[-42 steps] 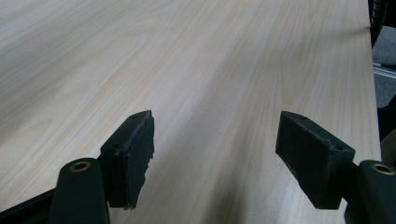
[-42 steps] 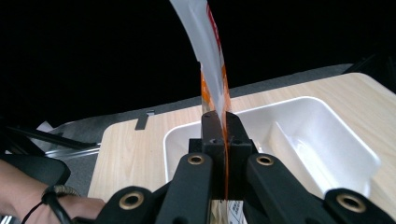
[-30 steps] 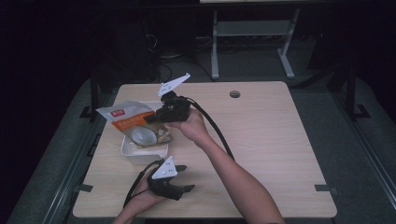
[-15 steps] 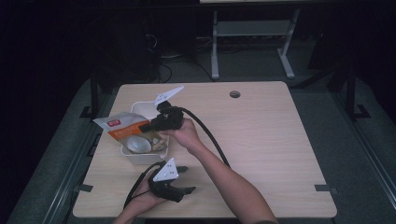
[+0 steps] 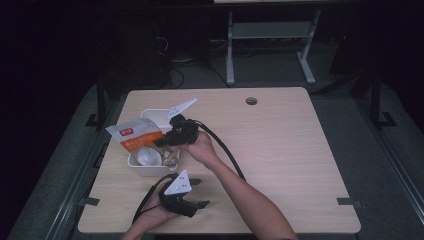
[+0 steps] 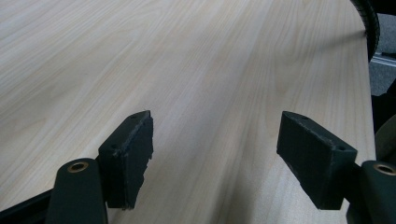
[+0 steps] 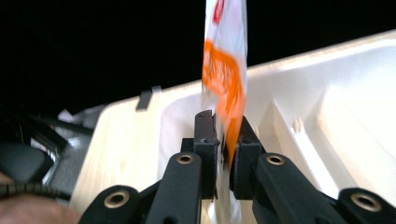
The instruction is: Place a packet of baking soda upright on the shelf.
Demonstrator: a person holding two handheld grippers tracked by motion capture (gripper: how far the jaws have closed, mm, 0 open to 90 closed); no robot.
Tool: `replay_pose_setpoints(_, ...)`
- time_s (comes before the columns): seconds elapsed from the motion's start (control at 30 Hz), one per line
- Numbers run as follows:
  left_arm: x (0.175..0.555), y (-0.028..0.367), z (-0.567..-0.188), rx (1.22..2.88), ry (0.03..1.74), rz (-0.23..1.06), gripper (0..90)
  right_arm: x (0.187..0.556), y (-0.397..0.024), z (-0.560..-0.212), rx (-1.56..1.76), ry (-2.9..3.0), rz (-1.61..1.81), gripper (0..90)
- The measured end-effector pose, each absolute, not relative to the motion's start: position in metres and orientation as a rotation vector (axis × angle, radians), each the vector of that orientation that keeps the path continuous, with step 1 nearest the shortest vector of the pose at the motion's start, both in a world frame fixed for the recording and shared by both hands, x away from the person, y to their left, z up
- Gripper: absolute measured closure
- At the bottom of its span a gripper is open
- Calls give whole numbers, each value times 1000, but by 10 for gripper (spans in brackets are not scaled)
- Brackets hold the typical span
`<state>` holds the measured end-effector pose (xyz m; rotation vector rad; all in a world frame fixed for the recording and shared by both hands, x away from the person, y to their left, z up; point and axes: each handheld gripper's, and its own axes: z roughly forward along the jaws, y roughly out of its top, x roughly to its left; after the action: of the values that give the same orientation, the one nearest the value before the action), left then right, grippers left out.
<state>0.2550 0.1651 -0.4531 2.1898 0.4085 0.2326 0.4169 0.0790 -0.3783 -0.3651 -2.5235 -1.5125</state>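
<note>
My right gripper [image 5: 163,142] hangs over a white bin [image 5: 150,171] at the table's left, shut on an orange and white snack bag [image 5: 134,137]. In the right gripper view the bag [image 7: 224,79] stands on edge between the pads of that gripper [image 7: 227,135]. The jaws have just been opening a little, and the bag is still between them. The bag's lower end dips into the bin [image 7: 327,79]. My left gripper [image 5: 200,193] lies near the table's front edge, held by the left hand. Its jaws [image 6: 215,154] are wide open over bare wood.
Inside the bin lie a clear round piece [image 5: 145,156] and something tan [image 5: 170,159]. The right gripper's black cable [image 5: 227,155] runs across the table beside the forearm. A round cable hole [image 5: 251,101] sits at the table's far edge. A metal rack [image 5: 270,30] stands behind the table.
The right hand has sunk with the bag, from above the bin down into it. The left gripper has stayed where it was.
</note>
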Motion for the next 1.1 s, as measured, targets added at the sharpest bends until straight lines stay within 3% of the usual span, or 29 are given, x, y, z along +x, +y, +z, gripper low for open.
replay_pose_setpoints(0.33, 256, 164, -454, 2190, 411, 231, 264, 413, 70, -396, -354, -2640, -1307, 731)
replay_pose_setpoints(1.1, 256, 163, -455, 2196, 412, 218, 265, 407, 73, -411, -306, -2765, -1196, 812)
